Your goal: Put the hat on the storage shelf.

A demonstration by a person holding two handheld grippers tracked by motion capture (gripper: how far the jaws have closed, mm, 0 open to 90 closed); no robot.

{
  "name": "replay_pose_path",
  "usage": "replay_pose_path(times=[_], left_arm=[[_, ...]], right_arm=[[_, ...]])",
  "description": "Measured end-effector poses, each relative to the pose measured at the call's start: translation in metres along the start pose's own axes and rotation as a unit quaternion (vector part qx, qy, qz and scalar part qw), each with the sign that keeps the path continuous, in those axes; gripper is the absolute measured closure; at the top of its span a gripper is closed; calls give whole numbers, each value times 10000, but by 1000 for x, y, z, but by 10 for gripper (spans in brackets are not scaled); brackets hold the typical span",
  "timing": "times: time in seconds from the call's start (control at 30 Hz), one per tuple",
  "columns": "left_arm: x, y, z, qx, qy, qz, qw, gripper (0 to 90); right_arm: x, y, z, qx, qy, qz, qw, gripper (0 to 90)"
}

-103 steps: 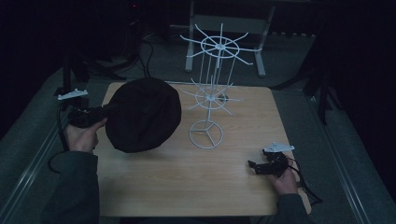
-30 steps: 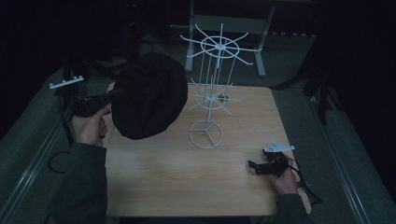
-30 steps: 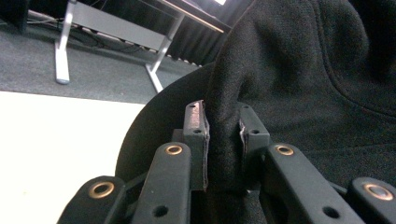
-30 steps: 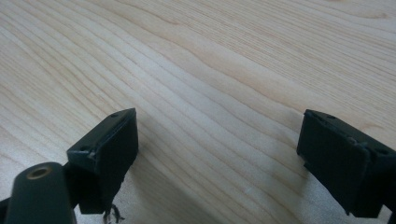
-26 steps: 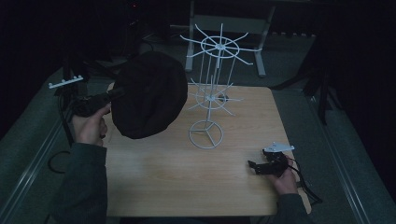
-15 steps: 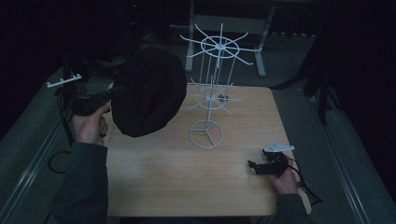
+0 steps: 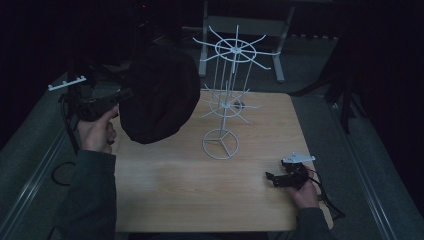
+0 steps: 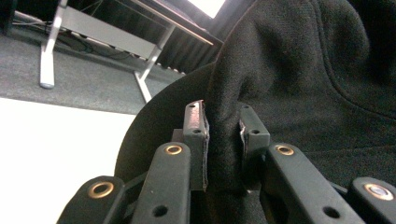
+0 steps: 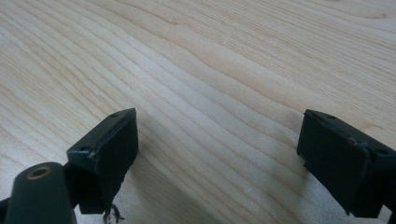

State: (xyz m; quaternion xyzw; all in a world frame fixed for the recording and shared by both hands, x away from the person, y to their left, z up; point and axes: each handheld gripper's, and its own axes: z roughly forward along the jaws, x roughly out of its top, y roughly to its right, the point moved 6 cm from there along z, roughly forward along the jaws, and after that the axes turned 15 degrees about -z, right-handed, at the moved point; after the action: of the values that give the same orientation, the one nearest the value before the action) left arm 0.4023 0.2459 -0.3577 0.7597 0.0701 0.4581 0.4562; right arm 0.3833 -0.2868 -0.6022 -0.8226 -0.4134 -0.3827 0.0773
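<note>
Left hand-held gripper (image 8: 223, 140), pinched round fleecy black hat (image 7: 159, 92)

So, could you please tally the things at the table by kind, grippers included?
Black hats: 1, the hat, held up by the left gripper.
White wire racks: 1, the rack.
Grippers: 2, counting the right gripper.
Total: 4.

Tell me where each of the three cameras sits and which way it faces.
High view: above the person's side, looking down on the table; forearms and both tools show.
Left gripper view: rides the left tool, facing the black hat it pinches.
Right gripper view: rides the right tool, facing bare wood.
Shared: hat, table.
</note>
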Motion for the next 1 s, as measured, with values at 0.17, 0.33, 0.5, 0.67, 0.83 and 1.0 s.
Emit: replay_pose_path(times=[0.17, 0.33, 0.5, 0.67, 0.83, 1.0], left_arm=[[1, 2, 0, -23, 38, -30, 10000, 783], [2, 4, 1, -78, 45, -51, 9999, 783], [3, 4, 2, -130, 47, -116, 9998, 783], [3, 5, 3, -177, 50, -181, 9997, 783], [4, 7, 4, -217, 78, -246, 9994, 783], [4, 10, 6, -225, 67, -220, 9995, 783]], right_arm=[[0, 0, 0, 1, 0, -1, 10000, 125], [0, 0, 0, 1, 1, 0, 10000, 125], [0, 0, 0, 0, 2, 1, 10000, 125], [0, 0, 0, -1, 0, 0, 10000, 125], [0, 0, 0, 1, 0, 0, 10000, 125], [0, 1, 0, -22, 5, 12, 10000, 135]])
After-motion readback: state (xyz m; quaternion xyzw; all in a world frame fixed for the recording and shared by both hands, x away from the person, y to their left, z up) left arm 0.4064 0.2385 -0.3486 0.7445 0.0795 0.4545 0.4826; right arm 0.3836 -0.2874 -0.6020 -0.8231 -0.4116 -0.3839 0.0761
